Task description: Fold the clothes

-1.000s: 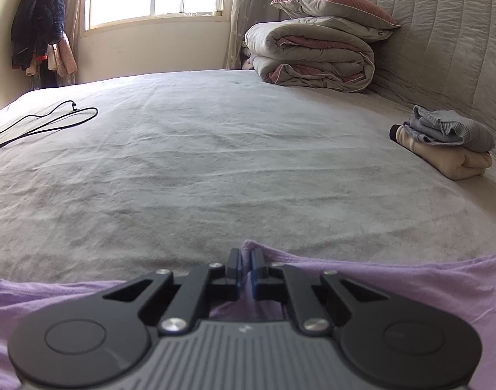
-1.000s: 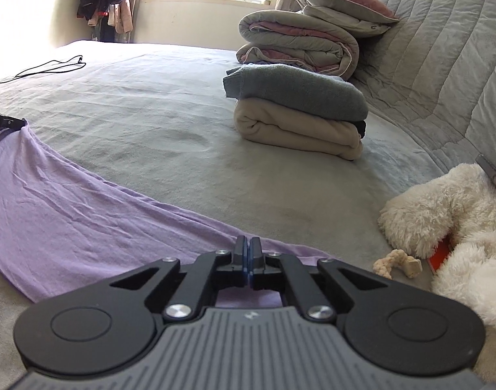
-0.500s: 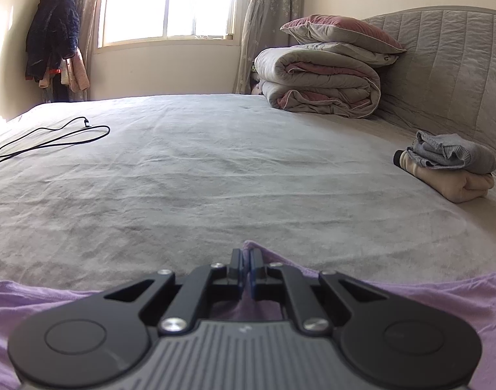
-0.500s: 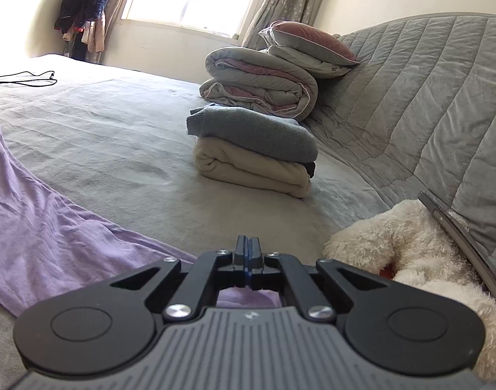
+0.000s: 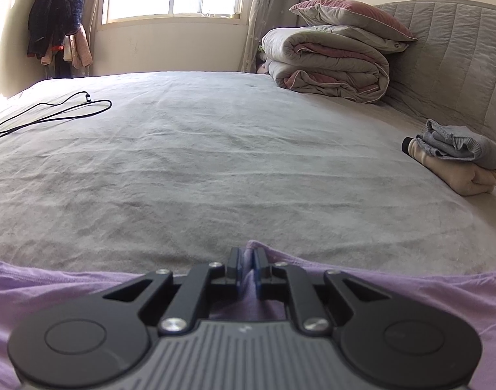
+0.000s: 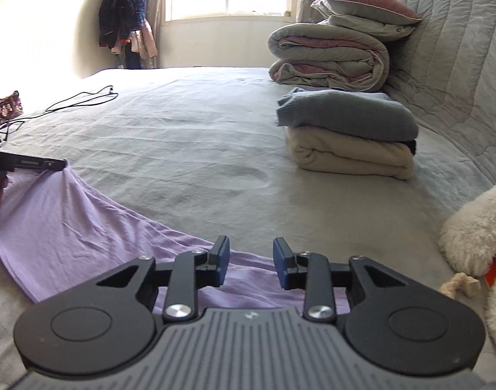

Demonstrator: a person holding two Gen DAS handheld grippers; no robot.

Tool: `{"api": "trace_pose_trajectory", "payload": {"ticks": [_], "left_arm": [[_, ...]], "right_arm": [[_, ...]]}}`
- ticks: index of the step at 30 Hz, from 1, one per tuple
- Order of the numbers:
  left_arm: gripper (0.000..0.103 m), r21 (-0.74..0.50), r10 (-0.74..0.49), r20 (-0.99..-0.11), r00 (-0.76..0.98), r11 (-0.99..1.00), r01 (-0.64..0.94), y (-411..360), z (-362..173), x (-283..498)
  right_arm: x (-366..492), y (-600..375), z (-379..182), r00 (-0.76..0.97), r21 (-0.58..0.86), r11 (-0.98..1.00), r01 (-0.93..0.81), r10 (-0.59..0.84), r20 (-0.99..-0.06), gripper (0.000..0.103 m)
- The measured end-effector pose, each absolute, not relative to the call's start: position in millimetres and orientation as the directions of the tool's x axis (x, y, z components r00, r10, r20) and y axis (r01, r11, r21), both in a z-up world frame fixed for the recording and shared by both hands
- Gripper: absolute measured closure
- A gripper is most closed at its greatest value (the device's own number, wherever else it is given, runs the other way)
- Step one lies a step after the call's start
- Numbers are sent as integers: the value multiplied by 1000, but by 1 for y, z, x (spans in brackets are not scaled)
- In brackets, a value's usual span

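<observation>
The right gripper (image 6: 251, 261) has just let go: half a second ago its jaws were pinched shut on the edge of the purple garment (image 6: 85, 224), and now they stand wide apart with the cloth lying slack on the bed (image 6: 189, 149) beneath them. The left gripper (image 5: 247, 268) has not changed; its jaws are still clamped on a small ridge of the same purple fabric, which the right wrist view shows tented up at that pinch. The garment lies as a long band across the near side of the bed, well short of the folded stack (image 6: 348, 133) of grey and cream clothes, with the stuffed toy (image 6: 475, 227) off past its right end. With one end released and one still held, this reads as that end having been laid down, though whether a fold is finishing or the cloth is only being spread flat cannot be told.
</observation>
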State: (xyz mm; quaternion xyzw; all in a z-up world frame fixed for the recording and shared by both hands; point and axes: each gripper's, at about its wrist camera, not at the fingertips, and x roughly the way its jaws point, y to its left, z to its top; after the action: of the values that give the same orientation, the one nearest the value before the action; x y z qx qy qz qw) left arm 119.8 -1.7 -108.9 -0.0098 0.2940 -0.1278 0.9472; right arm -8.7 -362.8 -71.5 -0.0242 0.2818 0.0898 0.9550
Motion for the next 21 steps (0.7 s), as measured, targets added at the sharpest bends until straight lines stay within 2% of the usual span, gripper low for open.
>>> {"api": "trace_pose_trajectory", "payload": {"ticks": [4,14,16,17,18,19,21], "left_arm": [[93,-105,-254,-557,791,966,236,0,-110,121],[93,-119,-260,-558,788,965,234,1,-110,122],[93,-121,-261,-557,788,965,234,1,-110,122],[93,-122,-262,-557,788,965,234,1,-111,122],[93,-123,-263,-557,788,964,234,1,-111,122],[93,-125,-264,-556,788,964,234,2,-111,122],[95,-128,-267,-553,789,963,236,2,-110,122]], "right_arm": [[4,-332,-75,795,16,961,-276,238,-558,68],[26,-286,-79,759,5,923,-385,320,-567,69],[30,-281,-81,751,-3,917,-399,325,-575,75],[32,-278,-82,747,-6,914,-405,327,-579,82],[33,-276,-84,743,-17,911,-411,325,-585,94],[32,-273,-85,744,-32,908,-417,321,-586,99],[29,-270,-86,757,-62,906,-419,310,-576,102]]}}
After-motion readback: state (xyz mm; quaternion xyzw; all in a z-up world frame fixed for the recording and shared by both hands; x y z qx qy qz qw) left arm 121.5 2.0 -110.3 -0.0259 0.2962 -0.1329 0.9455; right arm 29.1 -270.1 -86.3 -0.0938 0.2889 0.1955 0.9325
